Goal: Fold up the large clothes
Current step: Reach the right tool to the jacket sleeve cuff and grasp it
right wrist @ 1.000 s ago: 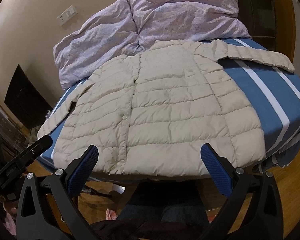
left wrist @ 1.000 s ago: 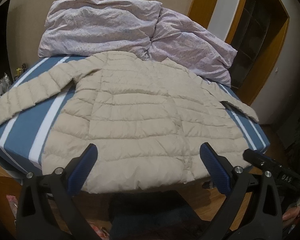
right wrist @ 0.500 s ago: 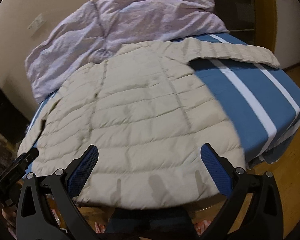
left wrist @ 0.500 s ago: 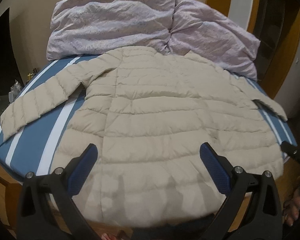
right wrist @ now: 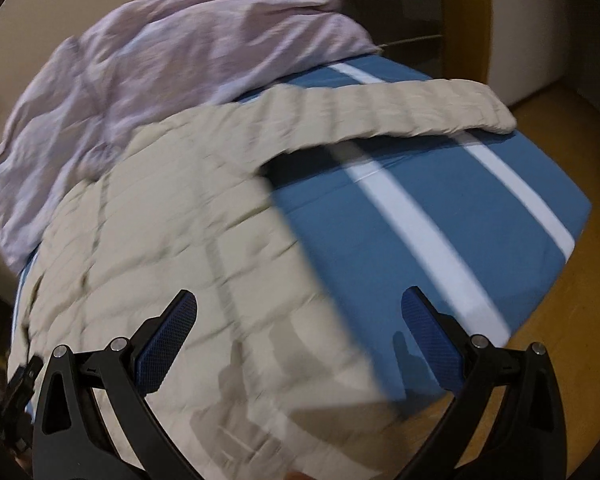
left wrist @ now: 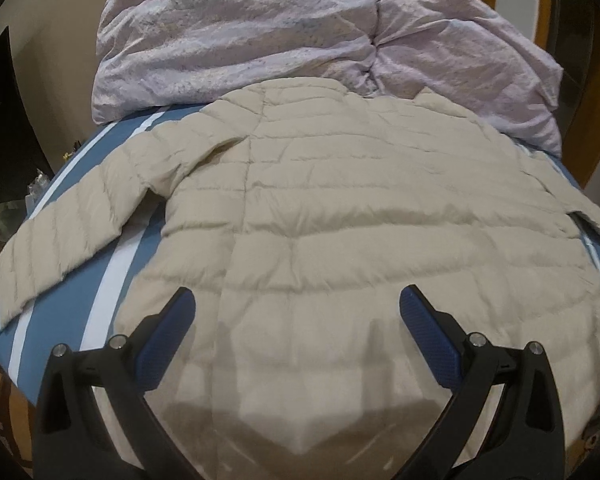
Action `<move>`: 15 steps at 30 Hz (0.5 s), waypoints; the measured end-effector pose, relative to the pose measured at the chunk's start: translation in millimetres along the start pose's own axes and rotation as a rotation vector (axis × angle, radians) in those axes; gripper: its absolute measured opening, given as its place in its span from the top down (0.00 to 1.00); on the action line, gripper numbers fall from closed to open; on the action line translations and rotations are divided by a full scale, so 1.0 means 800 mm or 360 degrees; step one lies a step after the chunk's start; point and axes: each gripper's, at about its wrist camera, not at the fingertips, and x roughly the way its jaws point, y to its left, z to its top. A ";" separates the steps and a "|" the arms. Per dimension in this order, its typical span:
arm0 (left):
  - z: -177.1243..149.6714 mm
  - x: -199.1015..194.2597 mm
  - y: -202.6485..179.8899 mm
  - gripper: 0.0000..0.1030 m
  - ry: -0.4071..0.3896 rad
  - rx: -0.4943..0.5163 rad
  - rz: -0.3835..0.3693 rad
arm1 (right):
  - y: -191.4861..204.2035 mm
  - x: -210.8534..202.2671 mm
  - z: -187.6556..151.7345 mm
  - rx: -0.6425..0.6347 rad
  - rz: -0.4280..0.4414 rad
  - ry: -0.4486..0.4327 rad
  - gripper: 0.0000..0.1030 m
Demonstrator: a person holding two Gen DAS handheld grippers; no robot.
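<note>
A beige quilted puffer jacket (left wrist: pixel 360 216) lies spread flat on the bed, sleeves stretched out to both sides; it also shows in the right wrist view (right wrist: pixel 172 240). Its left sleeve (left wrist: pixel 72 232) runs toward the bed's left edge and its right sleeve (right wrist: pixel 380 112) lies across the blue sheet. My left gripper (left wrist: pixel 296 312) is open and empty, just above the jacket's lower body. My right gripper (right wrist: pixel 300 316) is open and empty, above the jacket's right hem edge and the sheet. The right wrist view is motion-blurred.
The bed has a blue sheet with white stripes (right wrist: pixel 440 216). A crumpled lilac duvet (left wrist: pixel 300 32) is piled at the head of the bed, touching the jacket's collar. Wooden floor (right wrist: pixel 572 320) lies past the bed's right edge. A door frame (left wrist: pixel 596 80) stands at the right.
Both grippers have moved forward and lower over the jacket, which now fills more of each view. The right gripper has also swung to the right, over the sheet. Both stay open.
</note>
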 end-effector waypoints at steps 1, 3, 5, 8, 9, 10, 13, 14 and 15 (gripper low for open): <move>0.003 0.008 0.001 0.02 0.0002 -0.0001 0.0023 | -0.010 0.007 0.011 0.0042 -0.0030 0.0003 0.01; 0.005 0.022 0.001 0.02 0.0017 0.0002 0.0058 | -0.031 0.019 0.028 0.0138 -0.0057 0.0004 0.01; 0.005 0.038 -0.001 0.02 0.0047 0.0016 0.0081 | -0.059 0.031 0.047 0.0265 -0.0096 -0.0001 0.01; 0.001 0.053 -0.003 0.02 0.0071 0.0036 0.0089 | -0.098 0.047 0.073 0.0410 -0.0150 -0.0021 0.01; 0.001 0.055 -0.005 0.02 0.0066 0.0044 0.0096 | -0.112 0.053 0.083 0.0457 -0.0177 -0.0024 0.01; 0.000 0.055 -0.006 0.02 0.0062 0.0049 0.0100 | -0.127 0.059 0.093 0.0511 -0.0207 -0.0033 0.01; 0.001 0.058 -0.007 0.02 0.0065 0.0051 0.0109 | -0.158 0.067 0.115 0.0627 -0.0263 -0.0086 0.01; 0.001 0.059 -0.007 0.02 0.0068 0.0049 0.0109 | -0.171 0.069 0.124 0.0678 -0.0268 -0.0115 0.01; 0.001 0.060 -0.007 0.02 0.0073 0.0046 0.0109 | -0.183 0.071 0.132 0.0728 -0.0274 -0.0142 0.02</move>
